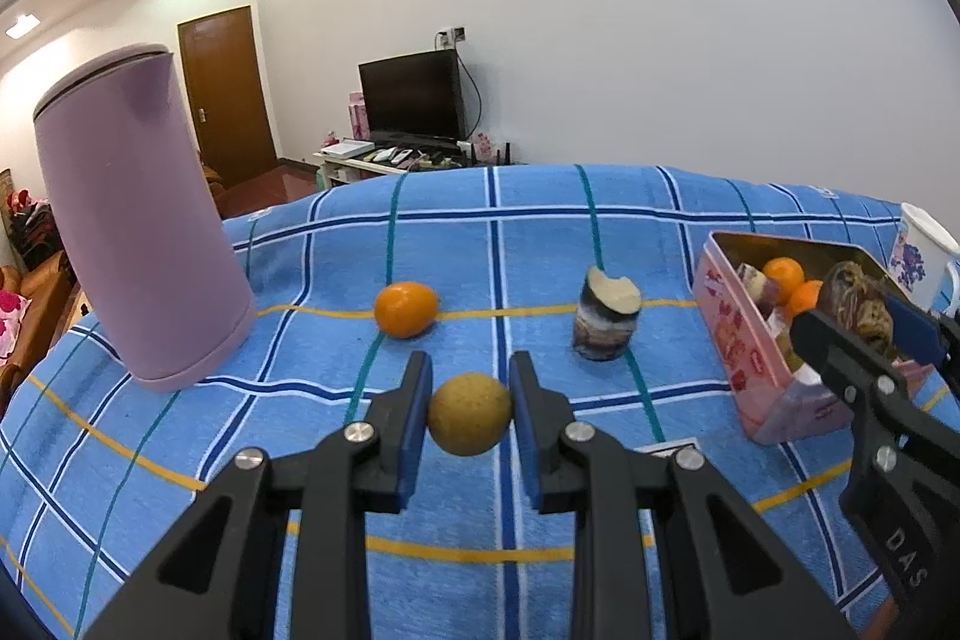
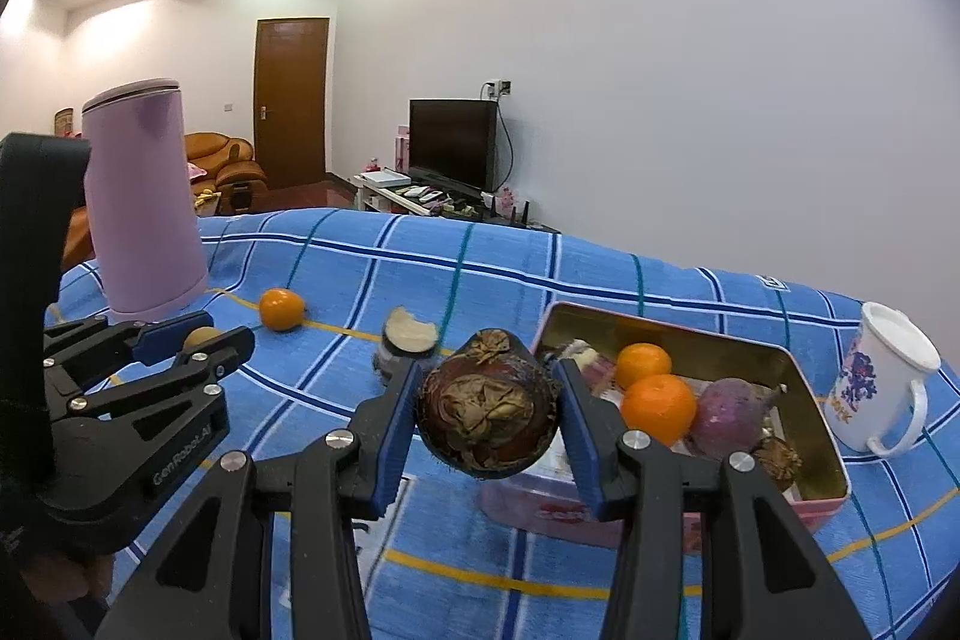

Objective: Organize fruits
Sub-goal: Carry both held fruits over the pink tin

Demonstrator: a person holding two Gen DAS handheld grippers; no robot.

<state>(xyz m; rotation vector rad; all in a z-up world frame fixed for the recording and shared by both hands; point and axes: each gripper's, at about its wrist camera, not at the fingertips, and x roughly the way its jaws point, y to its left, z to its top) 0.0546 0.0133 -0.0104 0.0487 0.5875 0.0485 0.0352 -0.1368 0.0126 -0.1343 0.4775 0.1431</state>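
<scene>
My left gripper [image 1: 470, 409] is shut on a small brown-green round fruit [image 1: 469, 413], held just above the blue checked cloth [image 1: 360, 250]. My right gripper [image 2: 487, 409] is shut on a dark brown taro root [image 2: 487, 412], held above the near left corner of the pink tin box [image 2: 828, 505]. The box holds two oranges [image 2: 657, 407], a purple root [image 2: 729, 415] and other pieces. A loose orange [image 1: 406, 309] and a cut purple-skinned chunk [image 1: 606, 319] lie on the cloth beyond my left gripper.
A tall lilac cylinder container [image 1: 138, 220] stands at the far left of the table. A white printed mug [image 2: 882, 385] stands right of the box. Behind the table are a TV, a door and a sofa.
</scene>
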